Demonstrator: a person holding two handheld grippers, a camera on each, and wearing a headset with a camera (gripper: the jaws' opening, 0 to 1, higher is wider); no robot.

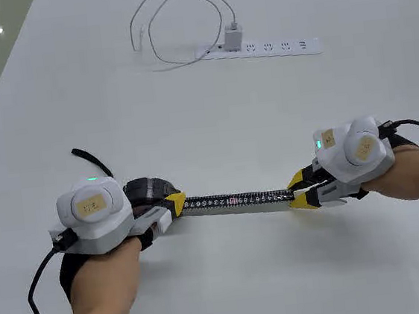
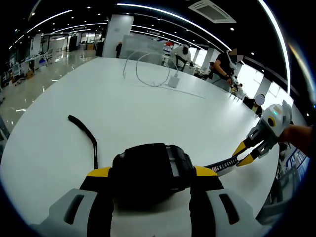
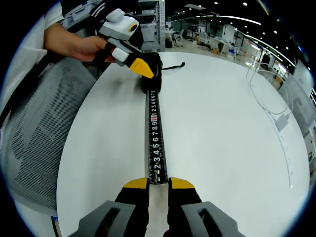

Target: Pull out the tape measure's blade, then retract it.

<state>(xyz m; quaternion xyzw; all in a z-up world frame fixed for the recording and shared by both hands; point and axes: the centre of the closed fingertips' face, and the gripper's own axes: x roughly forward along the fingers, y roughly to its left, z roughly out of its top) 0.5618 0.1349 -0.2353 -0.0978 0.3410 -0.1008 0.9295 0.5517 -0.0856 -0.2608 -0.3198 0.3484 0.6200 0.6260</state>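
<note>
A black tape measure case (image 1: 149,192) (image 2: 150,170) rests on the white table, with my left gripper (image 1: 171,204) (image 2: 153,174) shut on it. Its black numbered blade (image 1: 233,200) (image 3: 155,137) runs out flat to the right. My right gripper (image 1: 298,190) (image 3: 159,183) is shut on the blade's end; it also appears at the right of the left gripper view as the right gripper (image 2: 243,153). The case's black wrist strap (image 1: 90,161) (image 2: 85,136) trails behind it. In the right gripper view the case (image 3: 153,69) lies far up the blade, held by the left gripper (image 3: 139,67).
A white power strip (image 1: 277,46) with a plugged charger (image 1: 232,37) and looped white cable (image 1: 173,26) lies at the table's far side. Black cords run from both grippers. A mesh chair (image 3: 34,133) stands off the table's edge. People stand in the background.
</note>
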